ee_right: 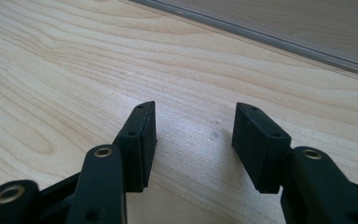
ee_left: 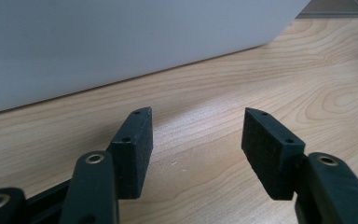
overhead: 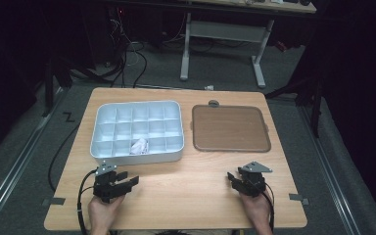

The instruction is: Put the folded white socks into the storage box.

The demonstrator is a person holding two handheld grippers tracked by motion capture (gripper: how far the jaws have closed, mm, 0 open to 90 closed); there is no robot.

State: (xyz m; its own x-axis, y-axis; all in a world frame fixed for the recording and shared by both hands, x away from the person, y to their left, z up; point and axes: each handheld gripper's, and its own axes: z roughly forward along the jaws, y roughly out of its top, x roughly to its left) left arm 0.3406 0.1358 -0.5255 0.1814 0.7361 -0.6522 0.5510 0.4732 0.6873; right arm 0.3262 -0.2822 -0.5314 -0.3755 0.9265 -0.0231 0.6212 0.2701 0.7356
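High view is showing us at the near edge of the worktop [overhead: 186, 196], with the left tongs [overhead: 127, 182] and the right tongs [overhead: 236, 180] both resting low and holding nothing. In the left gripper view the left tongs [ee_left: 196, 135] are standing wide open over bare wood, and in the right gripper view the right tongs [ee_right: 195, 128] are standing open in the same way, with nothing between the pads.

Just ahead of the left tongs we are seeing the white compartment tray [overhead: 137, 155]; its near wall [ee_left: 121, 42] is rising close in front of the pads. Inside it, in the near row, a small crumpled white piece [overhead: 139, 145] is lying in one compartment, a little to the right of the left tongs. Ahead of the right tongs, well apart from them, the brown flat lid [overhead: 230, 128] is lying beside the tray; its edge [ee_right: 270, 35] is crossing the top of the right gripper view.

We are judging that the step in hand is the first reach, most likely toward the tray. To do it well, we are advising to lift the left tongs above the tray wall first, keep them open, and come down straight into the compartment, so that the pads are not pushing the thin dividers. The right tongs could steady the tray if it is sliding.
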